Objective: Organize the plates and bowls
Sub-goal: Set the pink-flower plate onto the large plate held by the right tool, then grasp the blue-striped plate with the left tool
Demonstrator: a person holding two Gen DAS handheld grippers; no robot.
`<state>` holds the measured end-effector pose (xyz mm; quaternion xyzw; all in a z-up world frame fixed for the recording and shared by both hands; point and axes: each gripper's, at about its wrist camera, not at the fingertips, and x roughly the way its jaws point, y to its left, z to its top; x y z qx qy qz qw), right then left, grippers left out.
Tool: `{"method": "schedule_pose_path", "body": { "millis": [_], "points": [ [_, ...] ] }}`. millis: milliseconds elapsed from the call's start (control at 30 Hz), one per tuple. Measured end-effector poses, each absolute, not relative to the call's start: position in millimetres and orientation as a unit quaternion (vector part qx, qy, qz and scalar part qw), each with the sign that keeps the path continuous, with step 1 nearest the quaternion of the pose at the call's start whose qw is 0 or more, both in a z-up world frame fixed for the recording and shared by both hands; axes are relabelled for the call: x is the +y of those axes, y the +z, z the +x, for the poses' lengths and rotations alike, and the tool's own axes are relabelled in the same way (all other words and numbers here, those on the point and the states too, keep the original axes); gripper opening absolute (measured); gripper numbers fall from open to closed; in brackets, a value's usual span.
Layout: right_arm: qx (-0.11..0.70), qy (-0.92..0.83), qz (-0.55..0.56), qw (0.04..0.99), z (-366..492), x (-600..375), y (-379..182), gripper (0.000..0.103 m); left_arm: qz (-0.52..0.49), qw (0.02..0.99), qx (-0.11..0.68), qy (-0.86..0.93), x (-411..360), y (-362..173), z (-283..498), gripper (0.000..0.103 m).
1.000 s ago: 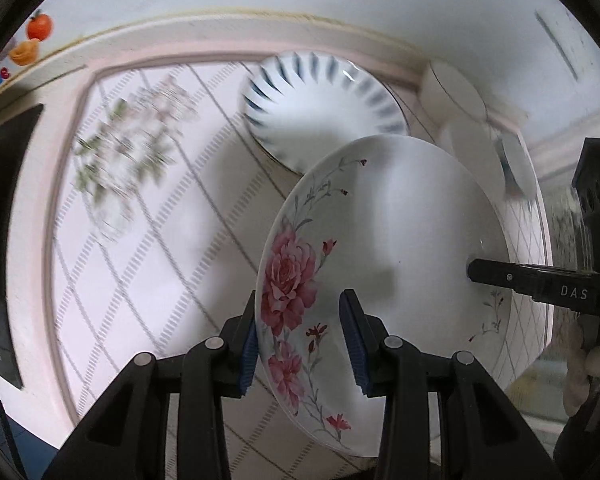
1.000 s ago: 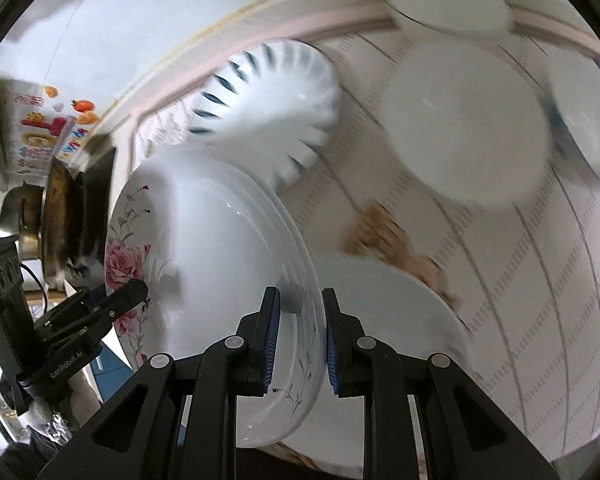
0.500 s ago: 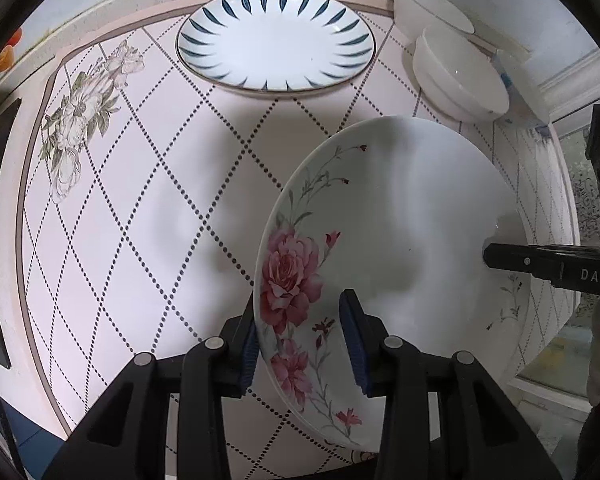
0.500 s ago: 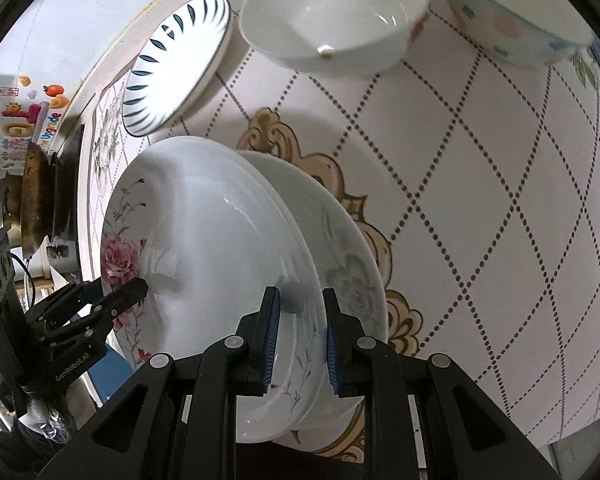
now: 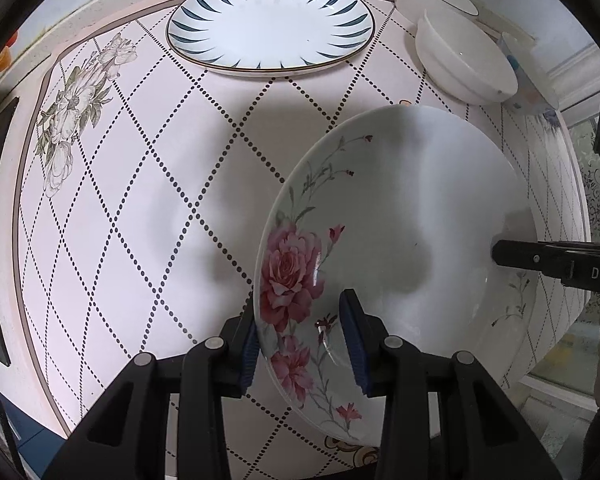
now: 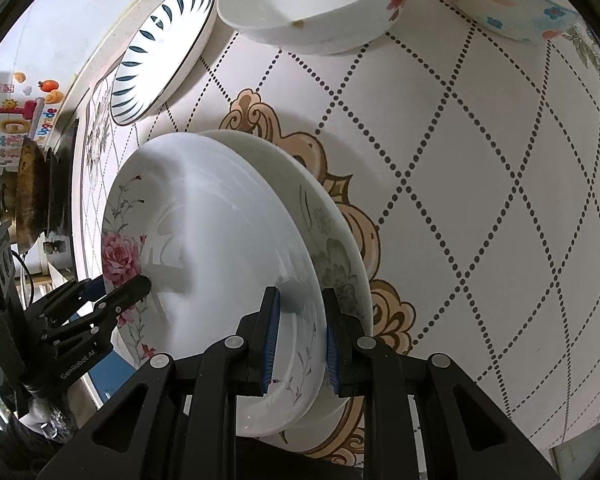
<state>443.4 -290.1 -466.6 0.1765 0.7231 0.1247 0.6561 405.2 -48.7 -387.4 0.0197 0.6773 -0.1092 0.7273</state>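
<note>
Left wrist view: the left claw (image 5: 302, 334) pinches the near rim of the rose plate (image 5: 396, 240), held above the patterned bench (image 5: 140, 184); the right claw's finger grips the far rim. A blue-petal plate (image 5: 271, 26) and white bowls (image 5: 464, 64) lie beyond. Right wrist view: the right claw (image 6: 298, 340) is pressed on the same plate's rim, directly over a second plate (image 6: 332, 256) resting on the bench. Step in hand, by judgement: stacking plate on plate. The next move calls for level lowering, then both claws releasing together.
</note>
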Motion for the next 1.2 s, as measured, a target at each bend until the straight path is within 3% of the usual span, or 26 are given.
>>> {"method": "schedule_pose_path", "body": {
  "millis": [600,833,1033,1200],
  "points": [
    [0.727,0.114,0.142,0.661,436.3,-299.1,-448.8,0.024,0.060,0.723,0.679,-0.114,-65.6,-397.8,393.6,0.035],
    [0.744,0.105,0.120,0.649,434.4,-309.1,-437.2,0.024,0.023,0.734,0.671,-0.106,-43.1,-373.7,406.0,0.035],
    [0.715,0.094,0.133,0.680,461.3,-320.0,-391.8,0.024,-0.023,0.766,0.634,-0.103,-12.1,-333.7,452.0,0.035],
    [0.661,0.135,0.194,0.712,527.7,-299.7,-354.8,0.039,-0.055,0.768,0.632,-0.086,12.8,-334.1,516.2,0.037]
  ]
}}
